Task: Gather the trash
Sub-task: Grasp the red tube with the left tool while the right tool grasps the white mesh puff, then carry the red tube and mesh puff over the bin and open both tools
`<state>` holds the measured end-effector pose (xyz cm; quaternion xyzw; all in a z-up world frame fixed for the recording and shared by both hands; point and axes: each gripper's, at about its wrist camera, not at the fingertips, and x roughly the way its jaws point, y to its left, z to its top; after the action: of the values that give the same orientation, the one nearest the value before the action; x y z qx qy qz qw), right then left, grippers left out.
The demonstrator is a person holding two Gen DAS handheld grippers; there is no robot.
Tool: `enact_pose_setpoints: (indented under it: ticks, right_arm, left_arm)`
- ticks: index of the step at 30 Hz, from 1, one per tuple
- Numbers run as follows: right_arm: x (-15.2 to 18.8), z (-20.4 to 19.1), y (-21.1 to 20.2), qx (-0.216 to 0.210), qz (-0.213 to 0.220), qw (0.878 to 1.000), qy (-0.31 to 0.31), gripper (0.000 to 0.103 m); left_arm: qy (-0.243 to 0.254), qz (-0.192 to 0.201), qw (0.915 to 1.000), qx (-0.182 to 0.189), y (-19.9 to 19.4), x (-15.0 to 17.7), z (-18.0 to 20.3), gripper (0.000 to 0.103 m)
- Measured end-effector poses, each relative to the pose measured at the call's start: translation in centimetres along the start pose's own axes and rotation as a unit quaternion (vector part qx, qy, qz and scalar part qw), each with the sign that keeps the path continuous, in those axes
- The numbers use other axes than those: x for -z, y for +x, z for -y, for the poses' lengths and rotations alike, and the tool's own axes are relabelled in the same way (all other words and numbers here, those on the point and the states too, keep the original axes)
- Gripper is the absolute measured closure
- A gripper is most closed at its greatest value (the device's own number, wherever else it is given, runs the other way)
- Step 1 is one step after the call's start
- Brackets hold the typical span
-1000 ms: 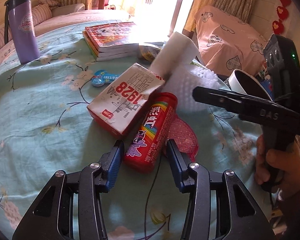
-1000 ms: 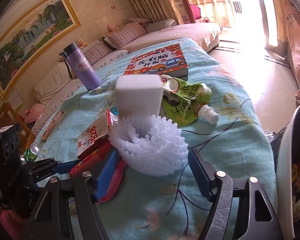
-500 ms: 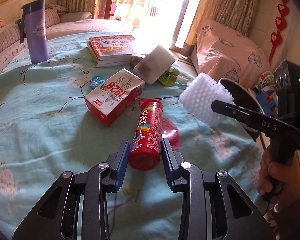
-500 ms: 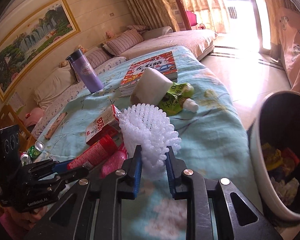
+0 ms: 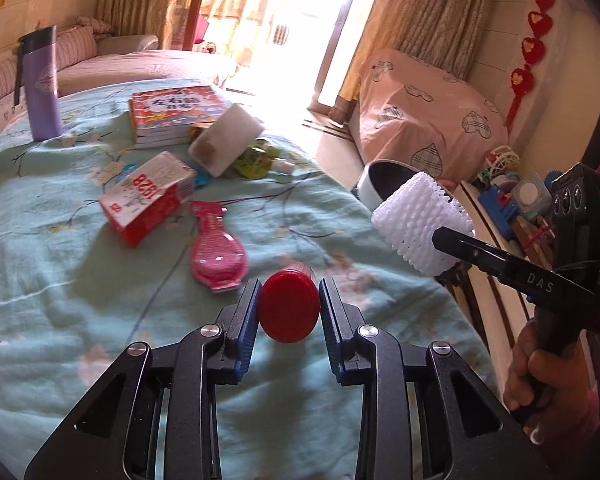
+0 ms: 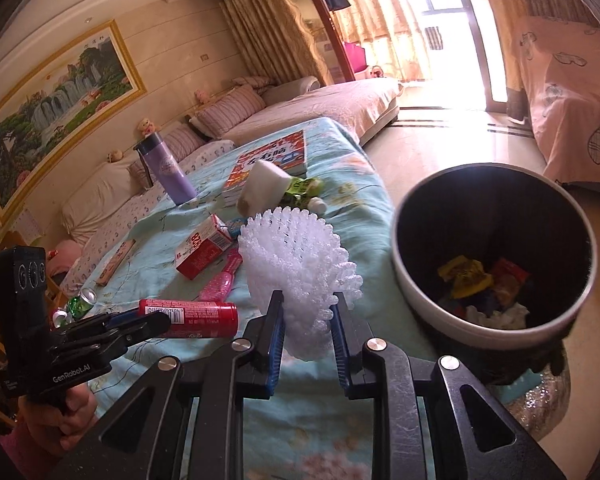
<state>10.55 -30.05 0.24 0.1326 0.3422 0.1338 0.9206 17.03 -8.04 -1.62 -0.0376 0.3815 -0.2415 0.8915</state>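
Observation:
My left gripper (image 5: pixel 288 292) has its jaws closing on a red candy tube (image 5: pixel 289 312), and both blue pads press its sides. The tube hangs above the teal tablecloth with its red cap facing the camera; in the right wrist view the tube (image 6: pixel 196 318) lies level in the left gripper (image 6: pixel 148 320). My right gripper (image 6: pixel 306 304) is shut on a white foam fruit net (image 6: pixel 296 248), held up at the table's edge beside the trash bin (image 6: pixel 420 312). The bin holds several wrappers. In the left wrist view the net (image 5: pixel 420 224) sits in front of the bin (image 5: pixel 374 184).
On the tablecloth (image 5: pixel 60 280) lie a red-and-white carton (image 5: pixel 148 196), a pink pouch (image 5: pixel 218 256), a white foam block (image 5: pixel 224 144), a green drink pouch (image 5: pixel 256 160), stacked books (image 5: pixel 172 112) and a purple flask (image 5: pixel 40 88). A person's hand (image 5: pixel 540 364) grips the right handle.
The right gripper shut on the foam net and carried it off the table toward the bin. The left gripper closed on the red tube and lifted it clear of the carton and pouch.

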Motion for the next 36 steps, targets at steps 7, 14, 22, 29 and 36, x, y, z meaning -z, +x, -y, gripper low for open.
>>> enact_pose_setpoints:
  ticks: [7,14,22,29,36]
  right_arm:
    - [0.6,1.7,-1.9,0.011,0.012,1.0,0.015,0.081]
    - [0.7,3.4,-3.1,0.023,0.022,0.999,0.029,0.081]
    - [0.2,5.5,-4.2,0.042,0.031,0.998,0.041,0.081]
    - [-0.2,7.8,-4.7,0.066,0.032,0.996,0.049,0.081]
    - [-1.1,9.6,-4.4,0.09,0.028,0.994,0.05,0.081]
  left_arm:
    - [0.019,-0.002,0.9997,0.015,0.5,0.0,3.1,0.075]
    - [0.034,0.005,0.9992,0.021,0.8,-0.9,5.3,0.075]
    - [0.057,0.017,0.9977,0.034,1.6,-2.9,8.0,0.075]
    - [0.07,0.02,0.9961,0.048,3.1,-4.9,10.4,0.075]
    - [0.081,0.022,0.9948,0.058,5.2,-6.7,12.4,0.075]
